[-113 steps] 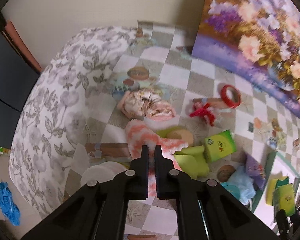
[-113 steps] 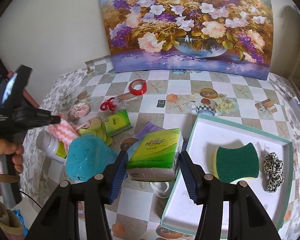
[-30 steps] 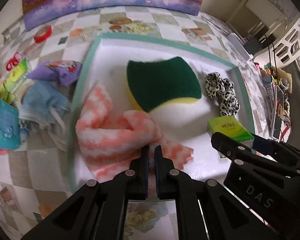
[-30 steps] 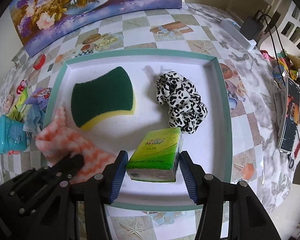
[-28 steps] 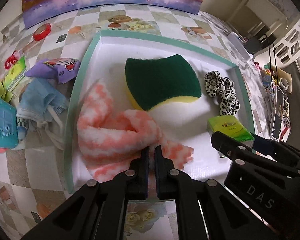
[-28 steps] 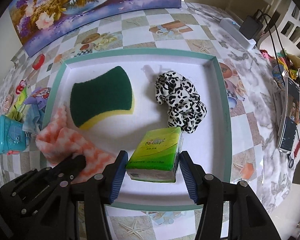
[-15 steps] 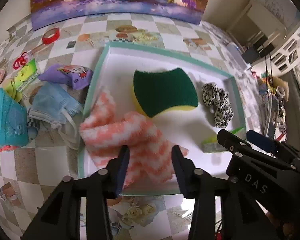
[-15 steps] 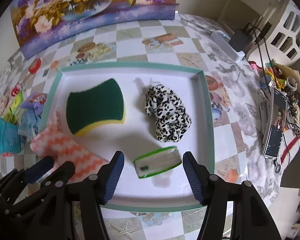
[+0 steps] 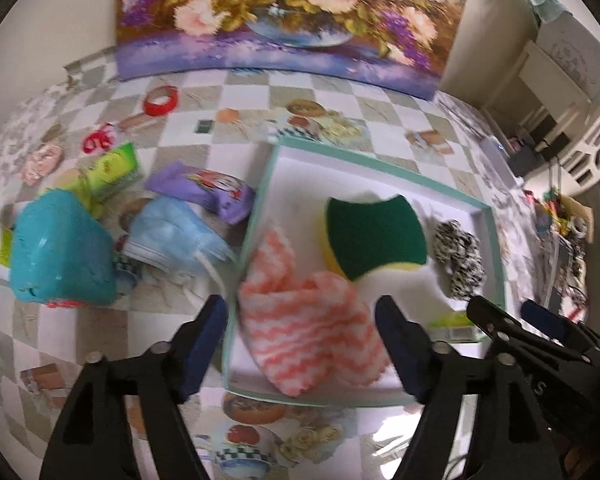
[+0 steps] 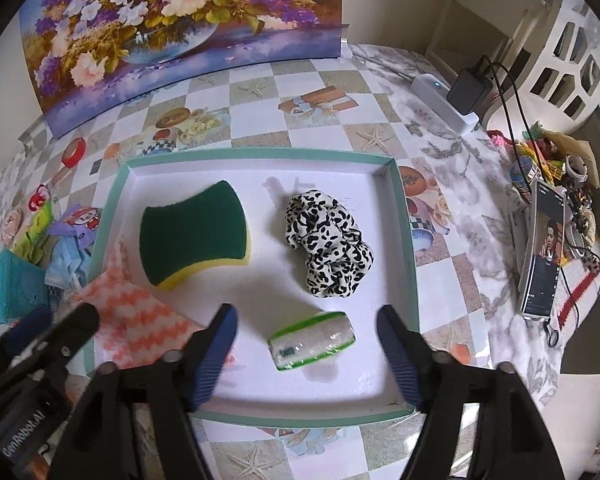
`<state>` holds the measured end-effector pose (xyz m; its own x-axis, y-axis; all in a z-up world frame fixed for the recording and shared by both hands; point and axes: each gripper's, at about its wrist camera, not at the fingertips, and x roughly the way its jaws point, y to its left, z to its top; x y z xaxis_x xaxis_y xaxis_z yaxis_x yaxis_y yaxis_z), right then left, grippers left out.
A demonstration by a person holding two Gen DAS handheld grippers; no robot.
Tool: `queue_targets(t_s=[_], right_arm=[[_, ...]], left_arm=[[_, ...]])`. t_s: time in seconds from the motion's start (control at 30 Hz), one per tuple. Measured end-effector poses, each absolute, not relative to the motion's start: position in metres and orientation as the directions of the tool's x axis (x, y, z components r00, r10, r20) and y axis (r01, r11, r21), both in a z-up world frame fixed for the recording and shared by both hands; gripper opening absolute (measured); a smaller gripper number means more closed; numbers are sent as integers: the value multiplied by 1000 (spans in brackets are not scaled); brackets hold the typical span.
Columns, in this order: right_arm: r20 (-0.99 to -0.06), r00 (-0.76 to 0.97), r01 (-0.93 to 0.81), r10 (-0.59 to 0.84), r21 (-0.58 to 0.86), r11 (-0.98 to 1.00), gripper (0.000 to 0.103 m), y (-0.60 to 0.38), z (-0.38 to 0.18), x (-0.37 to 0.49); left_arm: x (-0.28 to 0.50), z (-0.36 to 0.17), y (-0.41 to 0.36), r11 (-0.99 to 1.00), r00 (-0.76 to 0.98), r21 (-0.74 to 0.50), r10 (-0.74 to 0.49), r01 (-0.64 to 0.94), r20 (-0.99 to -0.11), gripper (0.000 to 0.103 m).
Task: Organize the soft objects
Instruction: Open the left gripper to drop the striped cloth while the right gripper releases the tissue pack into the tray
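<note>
- Left wrist view: the left tool [image 9: 300, 340] is spreading wide with nothing pinched, hovering above the pink cloth [image 9: 308, 320], which lies in the near-left corner of the tray [image 9: 496, 240]. Still out on the counter [image 9: 100, 328], left of the tray: a blue cloth [image 9: 176, 236] and a purple pouch [image 9: 208, 192], so the left tool is the nearer one.
- Right wrist view: the right tool [image 10: 306, 354] is opening too, empty; the tissue pack [image 10: 312, 342] lies free between its jaws, long axis running left to right.
</note>
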<state>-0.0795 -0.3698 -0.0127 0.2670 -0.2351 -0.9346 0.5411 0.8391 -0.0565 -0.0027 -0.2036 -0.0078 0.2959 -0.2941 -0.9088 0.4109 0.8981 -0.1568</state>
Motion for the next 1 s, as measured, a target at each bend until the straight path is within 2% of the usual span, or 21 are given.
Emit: queue_targets(t_s=[0.13,0.27,0.7,0.8,1.0], right_arm=[[-936,251,539,-248,-77,838,87,-371,-16,-79],[-928,254,566,-272,-85,820,103,-377,-14,-82],[-915,325,578,-239,-8,816,103,-375,-4,-84],[-910,367,571,-195,54,819,103,-371,1,-84],[-895,402,546,-194,64,835,103,-355,11,-81]], left_arm=[[0,-10,-199,913,325,-119,-257,390,-910,88],[4,-12,-192,932,345,-97,-223,349,-912,93],[9,-6,-183,941,365,-85,-210,328,-907,96],[9,4,-180,940,394,-64,-201,335,-897,96],[14,23,-163,943,450,-11,-168,332,-877,96]])
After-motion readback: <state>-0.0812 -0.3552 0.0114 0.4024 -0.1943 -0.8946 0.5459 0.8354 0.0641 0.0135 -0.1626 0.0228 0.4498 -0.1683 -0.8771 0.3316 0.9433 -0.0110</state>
